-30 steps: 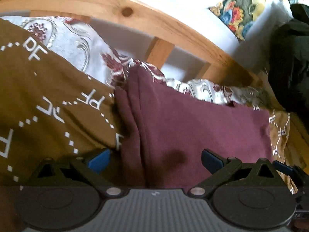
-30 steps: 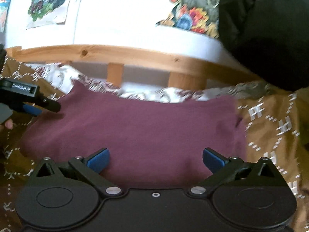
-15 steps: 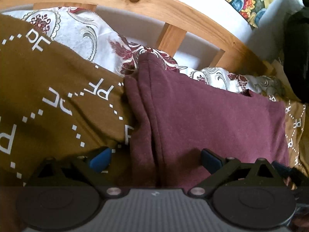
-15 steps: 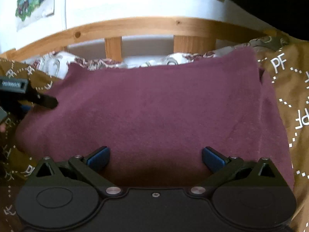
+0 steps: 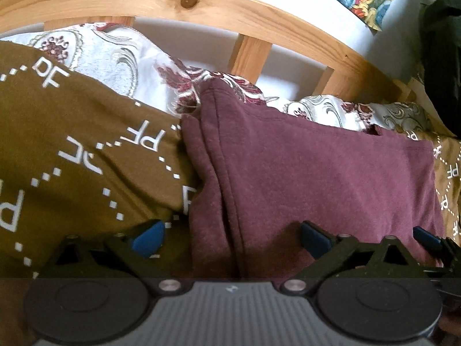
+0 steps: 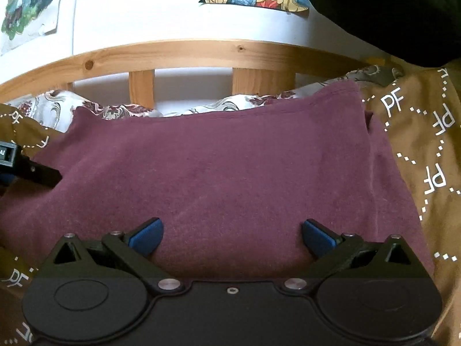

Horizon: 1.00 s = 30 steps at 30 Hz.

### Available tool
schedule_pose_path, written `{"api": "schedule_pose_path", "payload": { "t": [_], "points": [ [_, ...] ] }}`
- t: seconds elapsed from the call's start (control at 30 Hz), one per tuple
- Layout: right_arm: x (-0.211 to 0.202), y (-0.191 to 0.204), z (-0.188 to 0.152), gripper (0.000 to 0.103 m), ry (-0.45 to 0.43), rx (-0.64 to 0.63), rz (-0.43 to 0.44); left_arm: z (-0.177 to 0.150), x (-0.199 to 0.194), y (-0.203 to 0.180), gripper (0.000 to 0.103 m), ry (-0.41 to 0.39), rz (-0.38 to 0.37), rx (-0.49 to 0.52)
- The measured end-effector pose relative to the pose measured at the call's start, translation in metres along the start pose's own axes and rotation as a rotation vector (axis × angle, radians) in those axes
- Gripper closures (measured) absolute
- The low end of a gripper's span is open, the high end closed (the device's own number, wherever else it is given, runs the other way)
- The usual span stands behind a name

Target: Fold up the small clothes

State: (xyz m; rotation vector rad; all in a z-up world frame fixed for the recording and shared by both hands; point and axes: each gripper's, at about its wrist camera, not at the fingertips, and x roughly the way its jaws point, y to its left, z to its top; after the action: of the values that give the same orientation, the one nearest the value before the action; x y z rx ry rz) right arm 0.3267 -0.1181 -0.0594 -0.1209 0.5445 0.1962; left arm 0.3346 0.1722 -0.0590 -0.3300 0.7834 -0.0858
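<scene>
A maroon garment (image 5: 317,173) lies folded flat on a brown blanket (image 5: 72,144); its doubled left edge runs toward me in the left wrist view. My left gripper (image 5: 232,239) straddles that edge low over the cloth. Its jaws are closing, with the fold between them, and the pads are still apart from it. In the right wrist view the garment (image 6: 216,167) fills the middle. My right gripper (image 6: 232,236) stands open over its near edge, with cloth below the blue pads (image 6: 145,235). The left gripper's finger (image 6: 37,173) shows at the garment's left side.
A wooden bed rail (image 6: 187,52) with slats runs behind the garment, and a white floral sheet (image 5: 115,57) lies below it. A black bundle of fabric (image 6: 389,14) sits at the back right. The brown blanket (image 6: 432,158) with white letters spreads on both sides.
The right gripper has come lower and rolled a little, so the garment fills more of its view. In the left view the folded edge has shifted right between the jaws, and they have narrowed slightly.
</scene>
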Motion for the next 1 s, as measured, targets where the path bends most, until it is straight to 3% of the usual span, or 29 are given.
{"api": "schedule_pose_path", "payload": {
  "t": [0.03, 0.1, 0.13, 0.2, 0.3, 0.4, 0.47, 0.73, 1.0],
  "points": [
    [0.001, -0.001, 0.0, 0.001, 0.002, -0.001, 0.005, 0.0, -0.002, -0.001, 0.021, -0.011, 0.0, 0.001],
    [0.0, -0.001, 0.003, 0.001, 0.024, -0.008, 0.008, 0.001, -0.005, -0.004, 0.045, -0.013, -0.039, 0.011],
    [-0.002, -0.001, 0.006, 0.001, 0.041, -0.021, 0.007, 0.001, -0.005, -0.006, 0.049, -0.007, -0.04, 0.012],
    [-0.01, 0.002, 0.011, 0.001, 0.063, -0.053, 0.006, 0.0, -0.006, -0.011, 0.071, -0.017, -0.026, 0.012],
    [-0.036, -0.002, 0.016, 0.001, 0.032, -0.086, -0.001, 0.009, -0.014, -0.019, 0.089, -0.013, 0.011, -0.005],
    [-0.069, -0.013, 0.014, 0.001, -0.022, -0.099, -0.008, 0.025, -0.026, -0.029, 0.092, 0.009, 0.004, -0.093],
    [-0.086, -0.022, 0.012, 0.001, -0.037, -0.107, -0.018, 0.041, -0.037, -0.047, 0.092, 0.004, -0.016, -0.092],
    [-0.122, -0.072, -0.002, 0.001, -0.09, -0.041, -0.066, 0.084, -0.051, -0.175, 0.093, -0.03, -0.063, 0.157],
    [-0.127, -0.117, -0.03, 0.001, -0.068, -0.006, -0.132, 0.07, 0.005, -0.293, 0.093, 0.075, -0.157, 0.285]
  ]
}}
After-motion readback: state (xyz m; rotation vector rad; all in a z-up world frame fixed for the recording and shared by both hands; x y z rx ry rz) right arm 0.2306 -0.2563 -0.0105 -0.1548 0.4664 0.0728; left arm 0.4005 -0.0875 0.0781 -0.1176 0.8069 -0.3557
